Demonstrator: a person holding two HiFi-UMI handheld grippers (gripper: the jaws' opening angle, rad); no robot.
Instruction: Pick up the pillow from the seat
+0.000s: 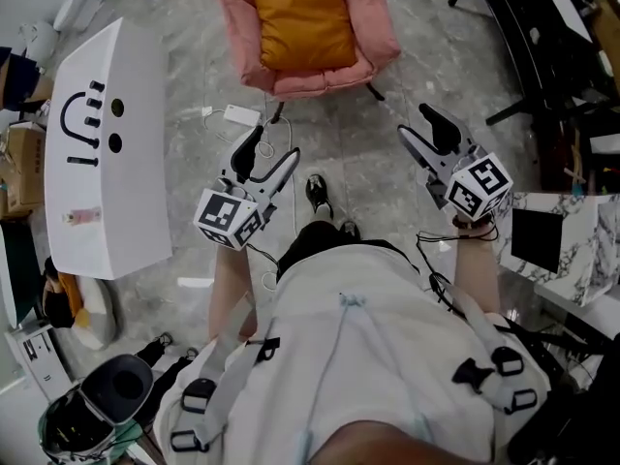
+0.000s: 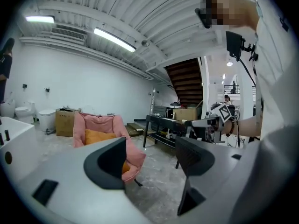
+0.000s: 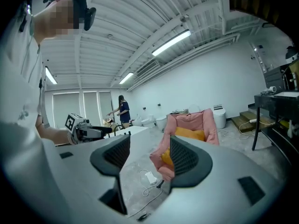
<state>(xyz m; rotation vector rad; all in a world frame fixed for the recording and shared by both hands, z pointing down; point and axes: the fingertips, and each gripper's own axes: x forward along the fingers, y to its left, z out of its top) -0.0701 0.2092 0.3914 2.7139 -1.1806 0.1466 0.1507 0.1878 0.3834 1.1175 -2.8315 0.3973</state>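
Note:
An orange pillow (image 1: 300, 17) lies on the seat of a pink armchair (image 1: 376, 42) at the top of the head view, on the floor ahead of me. Both grippers hang in the air well short of the chair. My left gripper (image 1: 273, 151) is open with nothing between its jaws; its own view shows the pillow (image 2: 96, 136) and chair (image 2: 100, 122) far off beyond the left jaw. My right gripper (image 1: 417, 124) is also open and empty. In its view the pillow (image 3: 190, 134) sits in the chair (image 3: 189, 121) behind the right jaw.
A white table (image 1: 107, 163) stands on the left. A white power adapter (image 1: 240, 116) with a cable lies on the floor in front of the chair. Black desks (image 1: 552, 27) fill the right side, and a marble-topped table (image 1: 581, 250) is near my right arm. A person (image 3: 123, 110) stands far back.

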